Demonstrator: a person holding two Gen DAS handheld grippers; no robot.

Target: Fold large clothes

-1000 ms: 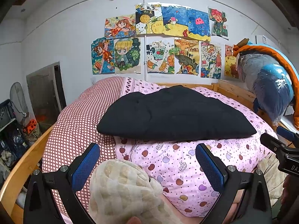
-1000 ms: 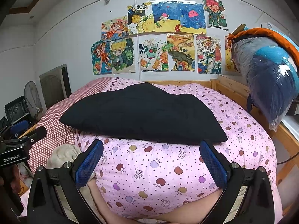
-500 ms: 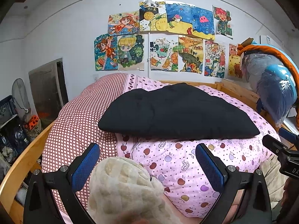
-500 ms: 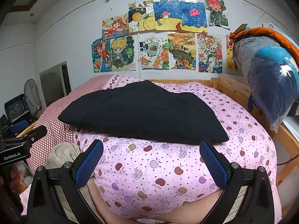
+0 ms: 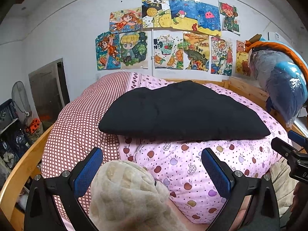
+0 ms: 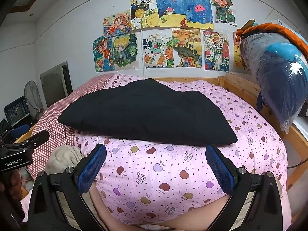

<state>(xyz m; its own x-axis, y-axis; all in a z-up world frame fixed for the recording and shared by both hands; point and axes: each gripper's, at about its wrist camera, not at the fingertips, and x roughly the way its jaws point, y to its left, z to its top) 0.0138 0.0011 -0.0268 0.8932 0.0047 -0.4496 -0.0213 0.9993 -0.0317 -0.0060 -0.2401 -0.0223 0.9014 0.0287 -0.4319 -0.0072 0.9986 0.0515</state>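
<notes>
Nothing much has shifted since a second ago: both views have tipped up slightly, so the wall drawings sit a little lower, and the black garment lies where it did.

On the far left, a fan (image 5: 19,98) and dark crates (image 6: 16,111) stand by a door (image 5: 49,90), beside the wooden bed frame (image 5: 25,159). Next comes the red-checked quilt (image 5: 77,119), with a beige fleece blanket (image 5: 127,194) bunched at the near edge. The left gripper (image 5: 154,168) hangs over that blanket with its blue-padded fingers spread wide, holding nothing.

In the middle, the black garment (image 6: 146,113) lies folded flat on top of the pink apple-print quilt (image 6: 173,171), well up the bed, touched by neither gripper. Drawings (image 6: 165,32) cover the wall behind.

The right gripper (image 6: 156,166) hovers at the pink quilt's near edge, fingers equally wide apart and empty. Farthest right, a plastic-wrapped blue bundle (image 6: 283,71) rests on the bed's wooden rail.
</notes>
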